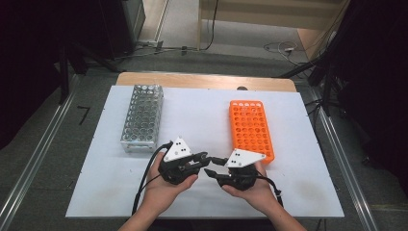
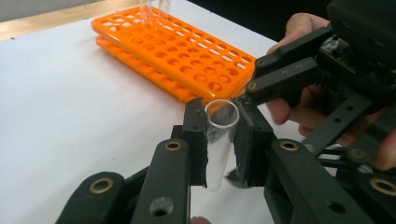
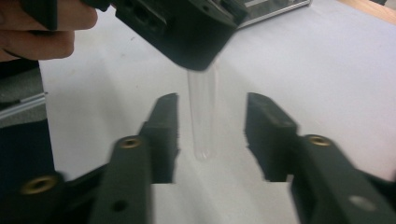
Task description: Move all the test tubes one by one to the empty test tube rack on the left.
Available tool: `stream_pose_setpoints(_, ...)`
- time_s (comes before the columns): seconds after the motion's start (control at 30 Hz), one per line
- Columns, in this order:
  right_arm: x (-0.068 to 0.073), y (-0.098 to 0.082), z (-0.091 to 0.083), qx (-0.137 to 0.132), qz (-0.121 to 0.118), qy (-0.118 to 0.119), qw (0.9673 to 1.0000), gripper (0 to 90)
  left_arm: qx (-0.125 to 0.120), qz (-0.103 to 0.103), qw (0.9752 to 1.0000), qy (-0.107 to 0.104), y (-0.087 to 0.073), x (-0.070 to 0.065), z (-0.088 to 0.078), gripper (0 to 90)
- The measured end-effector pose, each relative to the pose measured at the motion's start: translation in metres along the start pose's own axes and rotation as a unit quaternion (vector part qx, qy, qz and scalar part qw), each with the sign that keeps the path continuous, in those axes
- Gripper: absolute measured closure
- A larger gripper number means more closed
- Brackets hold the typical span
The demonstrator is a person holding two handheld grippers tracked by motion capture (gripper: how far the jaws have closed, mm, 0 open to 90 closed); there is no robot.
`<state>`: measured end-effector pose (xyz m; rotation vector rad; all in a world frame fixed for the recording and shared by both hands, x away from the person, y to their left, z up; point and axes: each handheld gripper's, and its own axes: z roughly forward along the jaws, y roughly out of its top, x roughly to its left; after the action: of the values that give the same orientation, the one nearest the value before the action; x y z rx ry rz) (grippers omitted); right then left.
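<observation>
A clear test tube stands between the pads of my left gripper, which is shut on it; its open mouth faces the left gripper view. In the right gripper view the same test tube hangs from the left gripper's body, rounded end near the white sheet. My right gripper is open, its jaws on either side of the tube with a gap on both sides. In the high view the left gripper and right gripper meet tip to tip near the table's front middle.
An orange tube rack lies at the right of the white sheet, just behind the right hand. A metal tube rack stands at the left. The table's wooden edge runs along the back.
</observation>
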<state>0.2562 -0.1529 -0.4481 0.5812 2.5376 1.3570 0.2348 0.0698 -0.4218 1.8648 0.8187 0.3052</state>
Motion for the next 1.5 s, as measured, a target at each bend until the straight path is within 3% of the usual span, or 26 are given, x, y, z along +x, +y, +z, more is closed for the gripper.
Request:
stream_pose_setpoints(0.13, -0.006, -0.001, -0.008, -0.007, 0.012, -0.008, 0.9999, 21.5, -0.003, 0.002, 0.9999, 0.013, 0.002, 0.009, -0.007, 75.2)
stream_pose_setpoints(0.23, -0.011, -0.003, -0.013, -0.007, 0.023, -0.028, 0.9993, 7.4, -0.006, -0.002, 0.9997, 0.023, 0.003, 0.016, -0.011, 75.2)
stream_pose_setpoints(0.3, -0.016, -0.006, -0.019, -0.008, 0.031, -0.020, 0.9993, 0.3, -0.007, -0.002, 0.9995, 0.031, 0.004, 0.021, -0.015, 75.2)
stream_pose_setpoints(0.43, -0.026, -0.012, -0.033, -0.017, 0.045, -0.019, 0.9987, 0.0, -0.009, -0.002, 0.9988, 0.049, 0.009, 0.035, -0.024, 75.3)
stream_pose_setpoints(0.7, -0.040, -0.026, -0.052, -0.022, 0.062, -0.042, 0.9970, 0.0, -0.016, -0.006, 0.9962, 0.085, 0.021, 0.061, -0.037, 75.3)
stream_pose_setpoints(1.0, -0.050, -0.047, -0.072, -0.012, 0.079, -0.063, 0.9948, 0.0, -0.023, -0.020, 0.9936, 0.109, 0.029, 0.087, -0.042, 75.3)
stream_pose_setpoints(1.1, -0.053, -0.054, -0.079, -0.020, 0.086, -0.055, 0.9945, 0.0, -0.027, -0.026, 0.9925, 0.116, 0.032, 0.097, -0.044, 75.3)
stream_pose_setpoints(1.5, -0.061, -0.072, -0.099, -0.021, 0.096, -0.070, 0.9926, 0.0, -0.035, -0.048, 0.9881, 0.142, 0.043, 0.137, -0.051, 75.3)
